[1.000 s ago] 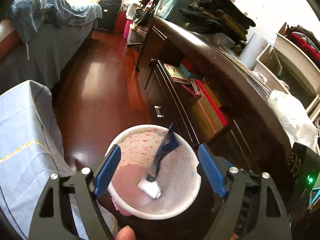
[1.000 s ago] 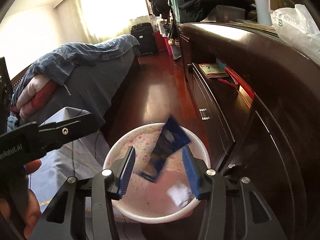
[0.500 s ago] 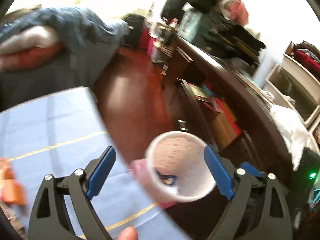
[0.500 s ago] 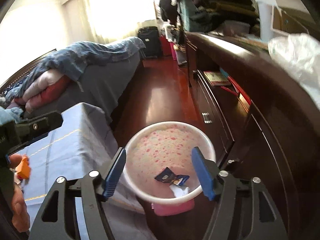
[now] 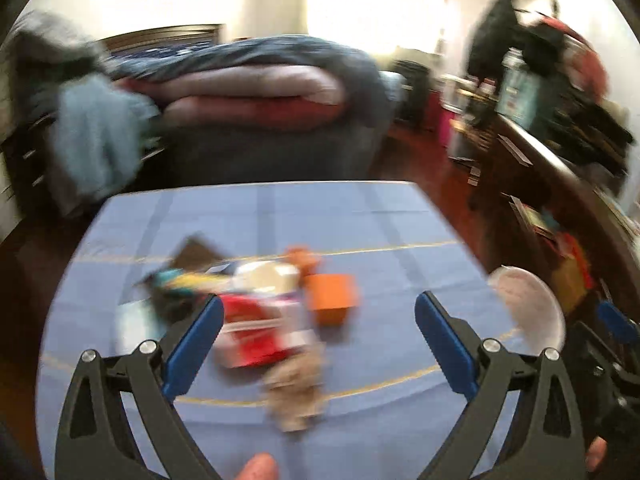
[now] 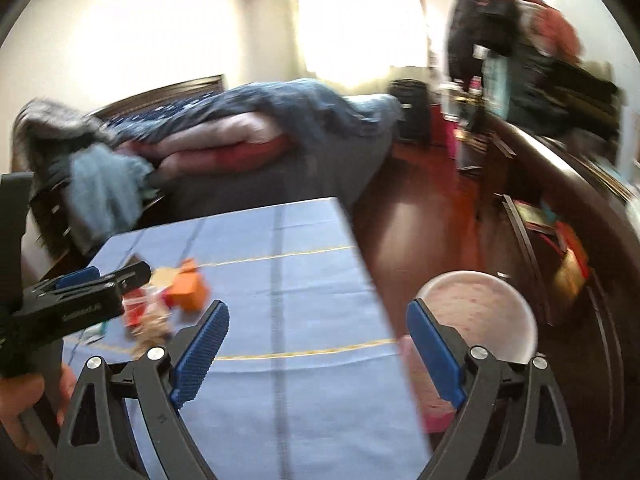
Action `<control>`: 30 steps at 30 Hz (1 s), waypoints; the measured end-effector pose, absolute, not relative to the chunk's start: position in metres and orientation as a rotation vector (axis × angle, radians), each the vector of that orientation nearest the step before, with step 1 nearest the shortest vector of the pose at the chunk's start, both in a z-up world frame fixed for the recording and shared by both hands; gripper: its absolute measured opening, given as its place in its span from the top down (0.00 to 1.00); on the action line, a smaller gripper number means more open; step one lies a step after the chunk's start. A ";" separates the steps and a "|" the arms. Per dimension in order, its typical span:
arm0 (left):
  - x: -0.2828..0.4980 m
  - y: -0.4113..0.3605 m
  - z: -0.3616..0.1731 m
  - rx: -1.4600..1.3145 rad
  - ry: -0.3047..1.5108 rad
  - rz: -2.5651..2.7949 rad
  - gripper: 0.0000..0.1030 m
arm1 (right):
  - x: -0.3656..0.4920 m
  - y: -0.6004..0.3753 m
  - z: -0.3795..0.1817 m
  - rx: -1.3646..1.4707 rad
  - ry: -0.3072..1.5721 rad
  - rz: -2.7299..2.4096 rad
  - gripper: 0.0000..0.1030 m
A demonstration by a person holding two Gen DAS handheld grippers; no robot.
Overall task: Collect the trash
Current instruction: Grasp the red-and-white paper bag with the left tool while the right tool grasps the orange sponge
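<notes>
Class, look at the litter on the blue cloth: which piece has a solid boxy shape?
The orange box at the pile's right edge: flat-sided and blocky, unlike the crumpled red wrapper and tan wad.

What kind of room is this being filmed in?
Most likely a lived-in bedroom. A bed piled with folded quilts stands behind the blue-clothed table, a long dark wooden dresser runs along the right wall, and clothes are heaped on top of it.

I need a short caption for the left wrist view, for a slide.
Open left gripper above a blurred trash pile on the blue tablecloth; pink bin at right.
</notes>
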State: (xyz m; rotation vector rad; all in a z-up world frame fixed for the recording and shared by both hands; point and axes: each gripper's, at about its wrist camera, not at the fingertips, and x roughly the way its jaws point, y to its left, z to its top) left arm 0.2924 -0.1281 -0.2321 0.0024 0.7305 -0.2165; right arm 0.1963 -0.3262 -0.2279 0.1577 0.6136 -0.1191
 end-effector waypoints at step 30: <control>0.328 -0.089 -0.284 -0.161 0.815 -0.144 0.30 | 0.244 -0.255 -0.243 0.066 0.686 -0.013 0.13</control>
